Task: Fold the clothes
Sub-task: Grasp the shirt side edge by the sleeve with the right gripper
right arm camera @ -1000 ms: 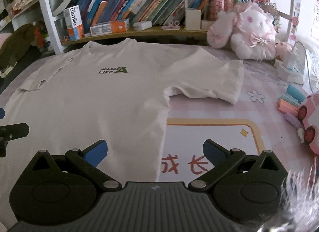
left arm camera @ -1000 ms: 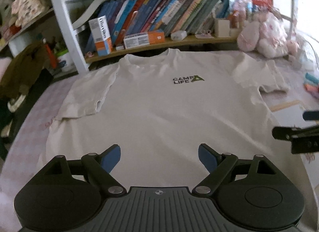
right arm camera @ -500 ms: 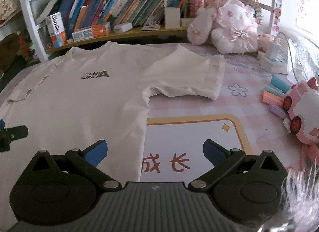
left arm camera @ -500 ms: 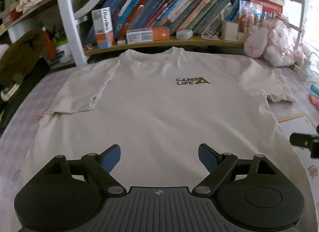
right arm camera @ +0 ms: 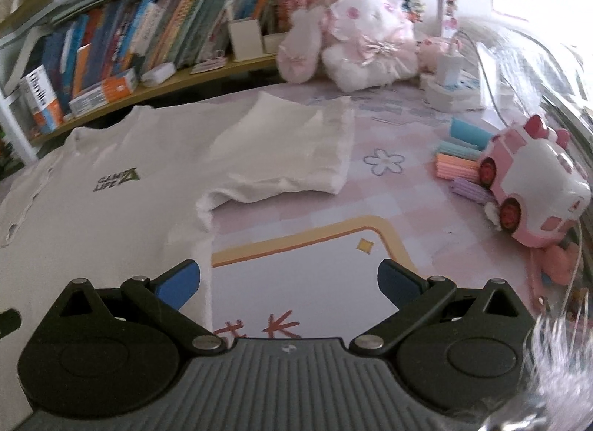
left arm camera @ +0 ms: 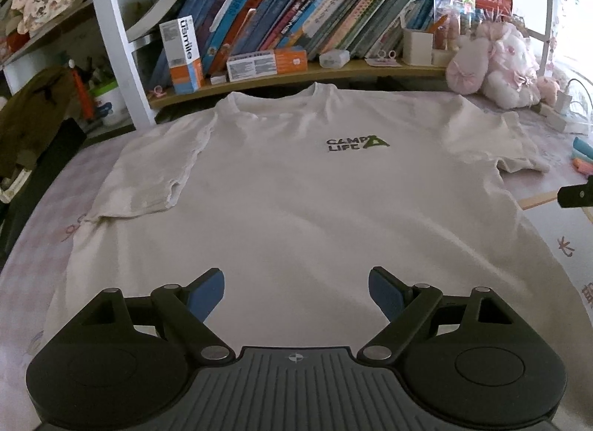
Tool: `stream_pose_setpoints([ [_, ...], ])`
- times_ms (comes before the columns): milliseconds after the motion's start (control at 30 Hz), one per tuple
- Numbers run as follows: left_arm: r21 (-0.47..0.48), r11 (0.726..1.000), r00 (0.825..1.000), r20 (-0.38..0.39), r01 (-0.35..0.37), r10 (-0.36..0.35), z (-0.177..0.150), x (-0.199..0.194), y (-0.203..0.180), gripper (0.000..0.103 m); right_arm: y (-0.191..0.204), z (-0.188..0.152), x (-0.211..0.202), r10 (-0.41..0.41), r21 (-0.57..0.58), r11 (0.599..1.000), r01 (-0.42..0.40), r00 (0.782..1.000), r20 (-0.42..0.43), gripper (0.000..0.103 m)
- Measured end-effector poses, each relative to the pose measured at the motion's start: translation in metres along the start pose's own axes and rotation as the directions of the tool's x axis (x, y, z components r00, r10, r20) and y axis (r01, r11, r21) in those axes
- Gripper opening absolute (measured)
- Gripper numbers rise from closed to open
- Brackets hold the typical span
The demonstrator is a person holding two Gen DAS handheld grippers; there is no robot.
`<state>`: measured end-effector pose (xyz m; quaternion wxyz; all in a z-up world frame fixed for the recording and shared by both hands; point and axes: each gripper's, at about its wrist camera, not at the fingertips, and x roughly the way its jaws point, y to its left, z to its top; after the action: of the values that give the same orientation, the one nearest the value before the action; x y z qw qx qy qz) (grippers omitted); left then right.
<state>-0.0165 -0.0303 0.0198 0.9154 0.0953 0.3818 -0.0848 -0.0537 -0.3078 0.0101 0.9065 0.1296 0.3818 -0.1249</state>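
A cream T-shirt [left arm camera: 296, 201] with a green "CAMP LIFE" print lies flat and face up on the pink patterned table, collar toward the bookshelf, both sleeves spread. My left gripper [left arm camera: 296, 292] hovers open over the shirt's lower middle, nothing between its blue pads. In the right wrist view the same T-shirt [right arm camera: 111, 208] fills the left side, its right sleeve [right arm camera: 296, 156] stretched out. My right gripper [right arm camera: 289, 281] is open above the shirt's right side edge and the table mat, holding nothing. A dark tip of the right gripper [left arm camera: 576, 195] shows at the left view's right edge.
A bookshelf [left arm camera: 296, 68] full of books runs behind the shirt. A pink plush toy [right arm camera: 355, 42] sits at the back right. A pink toy car [right arm camera: 533, 186] and pastel blocks [right arm camera: 459, 160] lie to the right. A dark bag [left arm camera: 33, 123] stands at the left.
Both grippers stayed open. The left view drifted left and back, centring the shirt. The right gripper swung right, bringing the toy car and more bare mat into view.
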Motion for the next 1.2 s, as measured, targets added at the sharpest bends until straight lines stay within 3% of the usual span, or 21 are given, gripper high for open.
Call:
stream_pose_setpoints([
  [267,0.003,1.000,0.998,-0.061,0.002,-0.002,-0.008,0.012,0.009,0.088,-0.005,0.019,0.021,-0.013,0.032,0.999,0.015,0.999,-0.035,0.102],
  [367,0.008,1.000,0.997,-0.077,0.006,-0.005,-0.010,0.016,0.011,0.088,-0.010,0.033,0.037,0.006,0.093,0.996,-0.001,0.998,-0.061,0.099],
  [600,0.018,1.000,0.996,-0.093,0.010,-0.009,-0.013,0.019,0.012,0.088,-0.031,0.059,0.068,0.121,0.340,0.937,-0.076,0.986,-0.113,0.068],
  [867,0.018,1.000,0.992,-0.124,0.010,-0.008,-0.015,0.024,0.012,0.088,-0.051,0.076,0.087,0.118,0.503,0.864,-0.033,0.983,-0.139,0.055],
  [933,0.016,1.000,0.991,-0.132,0.010,-0.008,-0.016,0.025,0.012,0.089,-0.056,0.080,0.092,0.118,0.541,0.840,-0.021,0.982,-0.145,0.045],
  [1000,0.012,1.000,0.991,-0.133,0.006,-0.005,-0.016,0.025,0.011,0.092,-0.060,0.084,0.096,0.117,0.574,0.819,-0.008,0.981,-0.153,0.021],
  [1200,0.007,1.000,0.991,-0.133,0.008,-0.007,-0.016,0.024,0.010,0.093,-0.052,0.091,0.098,0.059,0.502,0.864,0.038,0.983,-0.176,0.012],
])
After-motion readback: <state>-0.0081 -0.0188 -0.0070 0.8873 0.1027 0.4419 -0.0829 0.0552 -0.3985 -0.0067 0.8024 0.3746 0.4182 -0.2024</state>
